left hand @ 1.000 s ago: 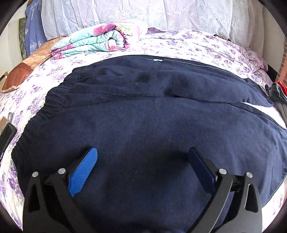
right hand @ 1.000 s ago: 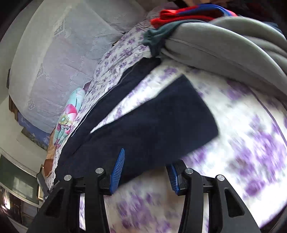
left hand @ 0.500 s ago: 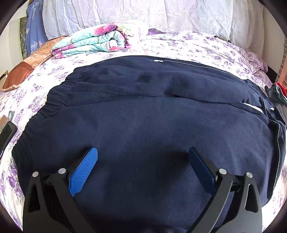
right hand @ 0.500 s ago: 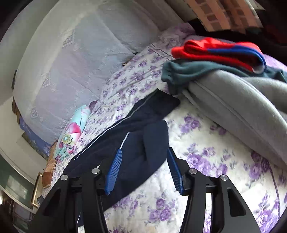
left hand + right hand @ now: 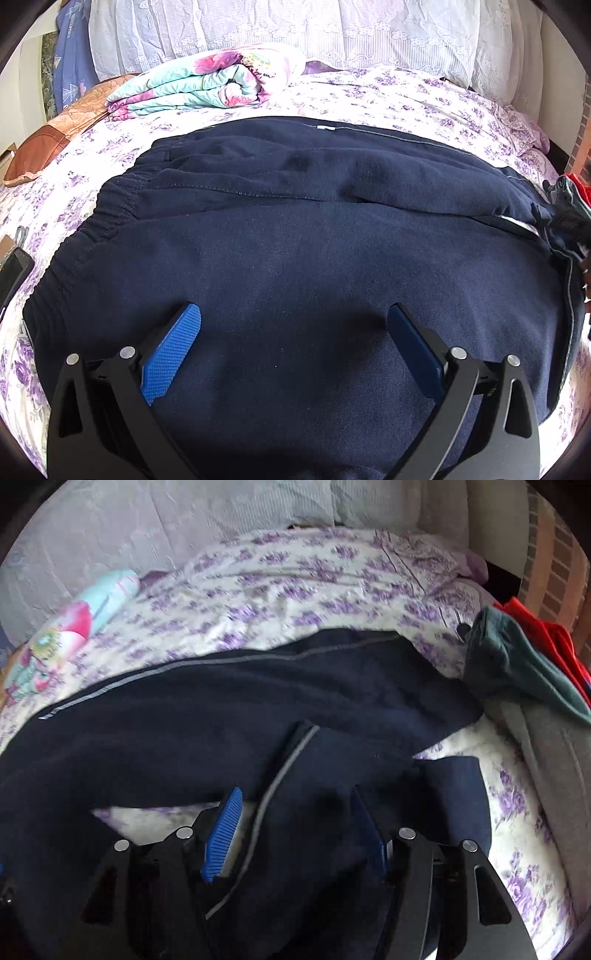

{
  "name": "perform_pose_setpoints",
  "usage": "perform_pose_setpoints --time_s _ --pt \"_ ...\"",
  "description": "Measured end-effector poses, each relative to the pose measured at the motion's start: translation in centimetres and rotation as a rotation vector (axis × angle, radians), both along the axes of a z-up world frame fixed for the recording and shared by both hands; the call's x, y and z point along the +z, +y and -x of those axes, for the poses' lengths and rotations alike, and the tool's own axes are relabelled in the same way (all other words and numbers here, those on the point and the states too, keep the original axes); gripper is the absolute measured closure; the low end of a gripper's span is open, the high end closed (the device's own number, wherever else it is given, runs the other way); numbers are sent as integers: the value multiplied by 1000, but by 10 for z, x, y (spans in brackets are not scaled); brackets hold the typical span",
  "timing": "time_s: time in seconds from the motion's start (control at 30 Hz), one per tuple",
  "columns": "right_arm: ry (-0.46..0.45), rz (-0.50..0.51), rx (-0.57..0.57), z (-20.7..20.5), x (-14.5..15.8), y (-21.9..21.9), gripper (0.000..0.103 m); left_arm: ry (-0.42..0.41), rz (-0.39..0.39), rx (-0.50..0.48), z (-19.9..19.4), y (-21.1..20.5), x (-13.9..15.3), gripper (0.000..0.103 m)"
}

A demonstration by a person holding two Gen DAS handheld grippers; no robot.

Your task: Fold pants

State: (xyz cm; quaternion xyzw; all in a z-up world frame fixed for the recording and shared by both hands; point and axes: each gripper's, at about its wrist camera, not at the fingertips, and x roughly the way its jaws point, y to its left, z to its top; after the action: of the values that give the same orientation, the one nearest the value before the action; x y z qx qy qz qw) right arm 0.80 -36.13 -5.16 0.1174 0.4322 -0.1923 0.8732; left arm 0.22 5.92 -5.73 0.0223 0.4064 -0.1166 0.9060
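Note:
Dark navy pants (image 5: 295, 258) lie spread across a purple-flowered bed sheet (image 5: 424, 107), with the elastic waistband (image 5: 92, 236) at the left. My left gripper (image 5: 291, 321) hovers open just over the seat of the pants, nothing between its blue pads. In the right wrist view, a bunched pants leg (image 5: 314, 830) with a grey side stripe runs between the fingers of my right gripper (image 5: 295, 797) and hangs over them. Its jaws are closing on that fabric. The leg's hem end (image 5: 569, 295) is folded back at the right edge of the left wrist view.
A folded floral blanket (image 5: 207, 88) and white lace pillows (image 5: 295, 29) sit at the back. To the right lies a pile of grey, green and red clothes (image 5: 517, 672). A dark phone (image 5: 14, 269) rests at the left edge, beside a brown cushion (image 5: 48, 136).
My right gripper has swung left along the bed, taking the leg end with it, so that the leg doubles back over the pants. The left gripper has stayed put.

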Motion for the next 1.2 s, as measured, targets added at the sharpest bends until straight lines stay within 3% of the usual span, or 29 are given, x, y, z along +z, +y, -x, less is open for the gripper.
perform_pose_setpoints --time_s 0.03,0.07,0.13,0.2,0.33,0.43,0.53,0.57,0.63,0.73,0.8,0.9,1.0,1.1,1.2 --pt "-42 -7 13 7 1 -4 59 0 11 -2 0 2 0 5" --pt "-67 -32 22 14 3 -8 86 -1 23 -3 -1 3 1 5" --pt "-181 -147 25 36 14 -20 87 -1 44 -5 -1 5 1 5" --pt "-281 -197 14 65 32 -27 88 -1 53 -8 -1 6 1 5" --pt "-425 -255 -77 172 67 -51 89 1 71 -17 0 7 2 5" --pt "-372 -356 -164 254 48 -66 89 3 90 -26 0 9 3 5" --pt "-224 -452 -244 298 6 -67 87 9 83 -29 0 7 3 5" --pt "-242 -473 -264 309 2 -67 85 12 80 -30 1 7 3 5" --pt "-296 -420 -309 314 16 -65 79 13 78 -29 4 8 5 5" --pt "-371 -115 -266 294 63 -41 78 -16 89 13 15 22 14 5" --pt "-386 31 -217 270 80 -26 75 -55 79 60 23 37 23 5" --pt "-323 -28 -72 224 66 -22 61 -24 46 135 18 62 23 5" --pt "-113 -193 -36 179 6 -38 59 63 51 155 7 79 8 6" --pt "-156 -167 -35 182 12 -32 60 69 12 144 4 73 21 6" --pt "-279 -215 -7 179 42 -35 60 62 103 122 -16 83 51 6"
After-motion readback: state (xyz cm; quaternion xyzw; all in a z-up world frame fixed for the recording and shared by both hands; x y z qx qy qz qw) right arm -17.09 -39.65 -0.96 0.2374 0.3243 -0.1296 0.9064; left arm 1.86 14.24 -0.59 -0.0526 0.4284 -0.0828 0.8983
